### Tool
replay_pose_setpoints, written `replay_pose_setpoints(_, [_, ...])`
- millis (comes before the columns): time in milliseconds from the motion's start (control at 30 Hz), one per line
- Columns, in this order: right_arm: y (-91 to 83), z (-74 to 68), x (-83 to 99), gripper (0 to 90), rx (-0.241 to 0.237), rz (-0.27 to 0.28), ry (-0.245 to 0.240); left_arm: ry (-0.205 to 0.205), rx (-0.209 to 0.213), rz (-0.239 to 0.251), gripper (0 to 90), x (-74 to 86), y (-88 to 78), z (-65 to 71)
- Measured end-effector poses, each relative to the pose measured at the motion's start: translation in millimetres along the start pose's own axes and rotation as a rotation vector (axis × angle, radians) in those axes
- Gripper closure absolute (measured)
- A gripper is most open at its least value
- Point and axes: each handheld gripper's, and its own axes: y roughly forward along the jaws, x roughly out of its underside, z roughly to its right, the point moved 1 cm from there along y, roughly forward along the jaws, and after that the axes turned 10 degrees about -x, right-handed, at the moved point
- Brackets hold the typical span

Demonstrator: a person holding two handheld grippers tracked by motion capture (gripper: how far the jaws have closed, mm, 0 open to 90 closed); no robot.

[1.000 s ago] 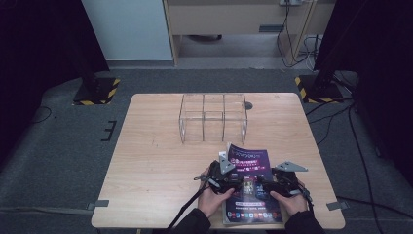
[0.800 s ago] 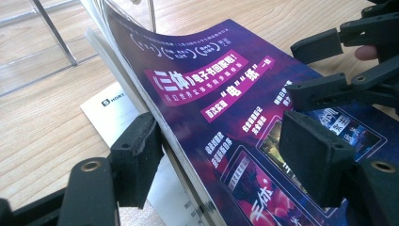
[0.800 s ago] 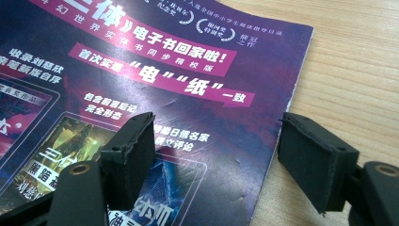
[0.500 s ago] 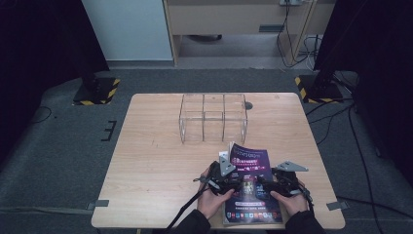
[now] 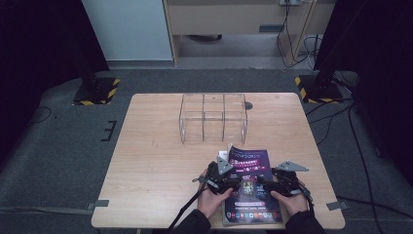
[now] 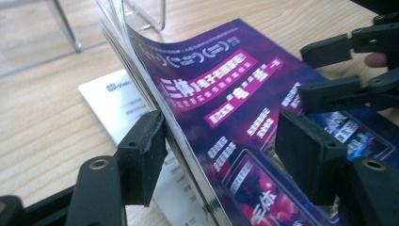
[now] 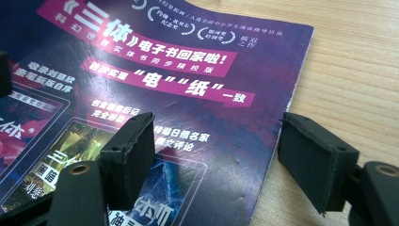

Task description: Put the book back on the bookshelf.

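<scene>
Purple glossy magazine at near table edge, left side lifted. Left gripper jaws just closing around raised cover, one pad touching, probably not pinched yet. Right gripper open, straddling right edge, steadying.

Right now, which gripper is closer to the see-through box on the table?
Left. The left gripper sits at the magazine's lifted left edge, just below the clear box. The right gripper is by the magazine's right edge, lower and farther from the box.
</scene>
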Motion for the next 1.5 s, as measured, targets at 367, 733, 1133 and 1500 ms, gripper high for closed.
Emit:
replay_pose_setpoints(367, [0.1,-0.1,0.0,27.7,0.001,-0.001,-0.001,-0.038,-0.018,-0.043,32.9,10.1,7.9,-7.3])
replay_pose_setpoints(733, [-0.4,0.4,0.2,27.7,0.002,0.000,0.000,-0.074,-0.020,-0.078,33.9,15.4,14.2,-16.6])
replay_pose_setpoints(1133, [-0.4,0.5,0.2,27.7,0.001,0.001,0.000,-0.149,-0.046,-0.050,28.4,15.7,23.3,-19.1])
replay_pose_setpoints(1500, [-0.8,1.1,0.3,28.0,-0.004,0.004,0.006,-0.342,0.066,0.070,34.2,15.2,10.3,-24.9])
